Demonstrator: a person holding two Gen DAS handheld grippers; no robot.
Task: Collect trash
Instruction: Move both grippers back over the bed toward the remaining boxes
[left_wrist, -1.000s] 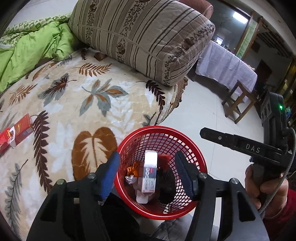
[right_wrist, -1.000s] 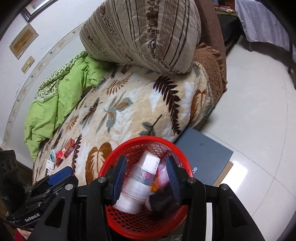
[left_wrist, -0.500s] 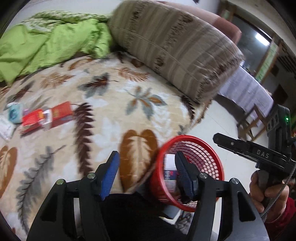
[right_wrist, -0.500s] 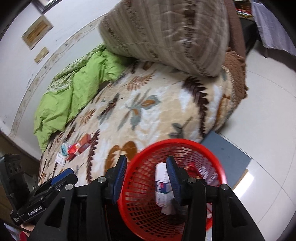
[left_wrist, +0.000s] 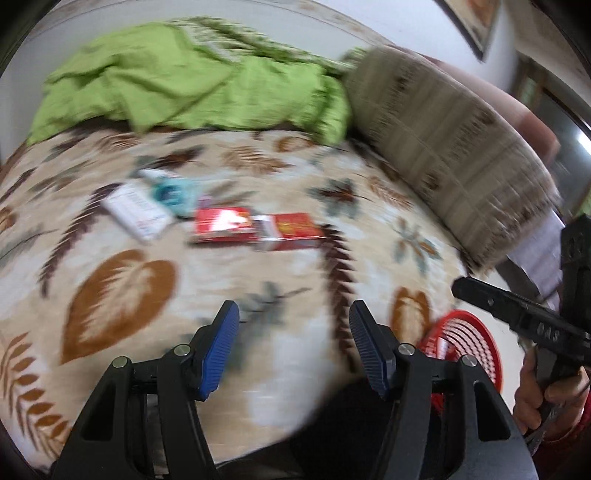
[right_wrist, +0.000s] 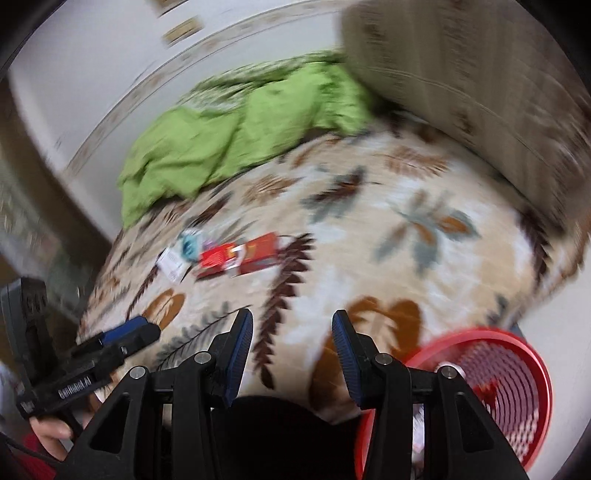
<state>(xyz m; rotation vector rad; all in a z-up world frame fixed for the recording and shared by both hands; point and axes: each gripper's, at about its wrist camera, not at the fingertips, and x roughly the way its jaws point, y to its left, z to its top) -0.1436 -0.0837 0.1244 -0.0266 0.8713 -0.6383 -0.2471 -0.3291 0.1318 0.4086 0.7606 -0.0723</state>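
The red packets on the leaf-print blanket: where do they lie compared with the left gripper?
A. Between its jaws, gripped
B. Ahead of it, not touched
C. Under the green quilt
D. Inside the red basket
B: the red packets lie flat on the blanket, well ahead of the empty, open left gripper.

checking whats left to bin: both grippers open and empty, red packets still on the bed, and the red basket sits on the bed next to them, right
Not quite. The red basket sits off the bed's edge, far from the red packets, as the right wrist view shows. The left gripper and right gripper are open and empty.
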